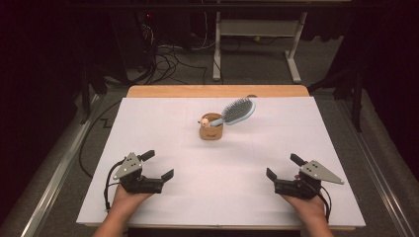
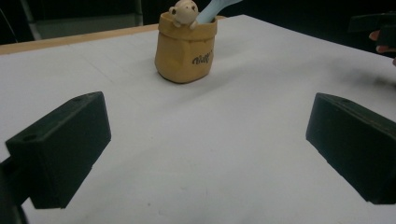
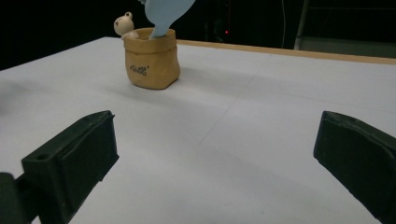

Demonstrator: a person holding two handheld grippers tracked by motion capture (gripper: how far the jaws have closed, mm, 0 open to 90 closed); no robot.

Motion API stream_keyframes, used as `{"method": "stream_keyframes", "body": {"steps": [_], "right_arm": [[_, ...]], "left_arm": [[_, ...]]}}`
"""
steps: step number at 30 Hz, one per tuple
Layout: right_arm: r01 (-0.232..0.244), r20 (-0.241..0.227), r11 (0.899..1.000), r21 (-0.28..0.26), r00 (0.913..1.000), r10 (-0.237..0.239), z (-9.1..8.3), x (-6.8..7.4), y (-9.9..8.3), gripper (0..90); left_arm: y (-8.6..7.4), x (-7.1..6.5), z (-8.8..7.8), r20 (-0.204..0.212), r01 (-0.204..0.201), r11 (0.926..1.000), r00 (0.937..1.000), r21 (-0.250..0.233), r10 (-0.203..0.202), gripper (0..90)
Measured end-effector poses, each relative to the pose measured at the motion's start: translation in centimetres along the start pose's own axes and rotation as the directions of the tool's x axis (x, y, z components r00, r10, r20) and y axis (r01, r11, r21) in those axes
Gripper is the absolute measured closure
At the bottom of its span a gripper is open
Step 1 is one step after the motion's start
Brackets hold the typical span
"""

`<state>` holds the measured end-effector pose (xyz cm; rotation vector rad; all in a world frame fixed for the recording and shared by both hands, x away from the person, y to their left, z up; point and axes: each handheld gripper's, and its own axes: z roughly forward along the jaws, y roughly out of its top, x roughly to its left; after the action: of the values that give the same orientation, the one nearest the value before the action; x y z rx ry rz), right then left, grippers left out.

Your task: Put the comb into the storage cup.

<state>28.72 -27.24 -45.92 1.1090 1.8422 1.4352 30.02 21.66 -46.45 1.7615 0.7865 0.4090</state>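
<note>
Surface: white sheet over a wooden table (image 1: 148, 92), dark room with cables behind.
Holder: tan sack-shaped pot with a small bear figure (image 1: 211, 129) on its rim, standing upright toward the far middle.
Brush: light blue plastic hairbrush (image 1: 238, 110), handle down in the pot, head leaning right.
Left gripper (image 1: 159, 165): near left, jaws spread wide, grasping nothing.
Right gripper (image 1: 283, 166): near right, jaws likewise released, well apart from the pot.
</note>
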Motion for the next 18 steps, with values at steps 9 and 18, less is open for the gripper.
{"method": "stream_keyframes", "body": {"steps": [9,18], "right_arm": [[-0.008,0.027,0.999,-0.035,0.9996,0.009,-2.2,-0.8,-0.3,0.2],[0.006,0.034,1.000,-0.027,0.9994,-0.005,-1.8,-0.9,-0.4,0.2]], "left_arm": [[-0.2,-0.6,0.4,0.017,-0.022,0.9995,0.9996,0.024,0.021,0.6],[-0.1,-0.6,0.5,0.013,-0.018,0.9998,0.9998,0.009,0.018,0.6]]}}
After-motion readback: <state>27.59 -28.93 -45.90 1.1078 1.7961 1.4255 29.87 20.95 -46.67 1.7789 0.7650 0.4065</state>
